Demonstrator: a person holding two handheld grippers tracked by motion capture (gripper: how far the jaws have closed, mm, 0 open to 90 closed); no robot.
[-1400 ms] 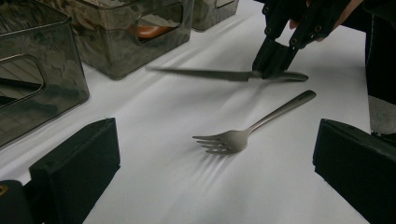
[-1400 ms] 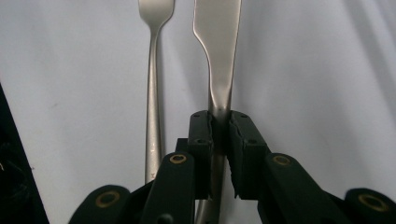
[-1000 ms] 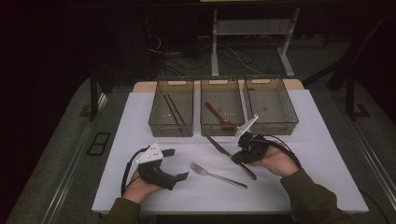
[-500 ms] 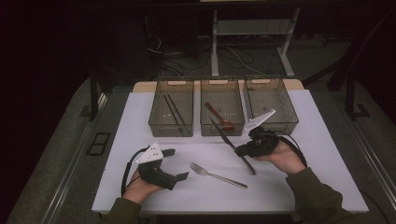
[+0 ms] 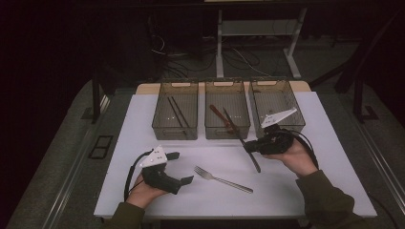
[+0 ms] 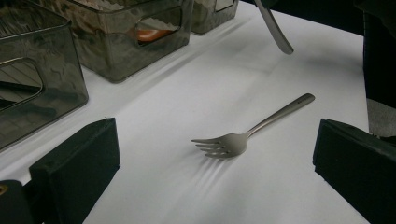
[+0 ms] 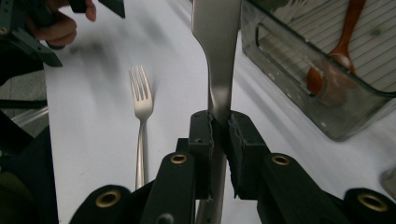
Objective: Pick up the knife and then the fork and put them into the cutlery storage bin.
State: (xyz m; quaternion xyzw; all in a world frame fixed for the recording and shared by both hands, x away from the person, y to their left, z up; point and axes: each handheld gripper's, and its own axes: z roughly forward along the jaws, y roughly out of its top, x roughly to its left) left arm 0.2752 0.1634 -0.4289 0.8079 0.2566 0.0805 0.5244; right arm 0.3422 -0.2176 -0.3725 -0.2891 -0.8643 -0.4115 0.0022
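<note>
Knife (image 5: 241, 138) is being held clamped mid-length in the right gripper (image 5: 251, 146); blade should be kept level while being carried toward the bin (image 5: 228, 110) ahead, left gripper (image 5: 179, 168) resting open.

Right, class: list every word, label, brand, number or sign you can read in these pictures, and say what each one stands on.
None can be read: the knife in the right gripper, the fork, the three bins and the white table bear no legible text.
</note>
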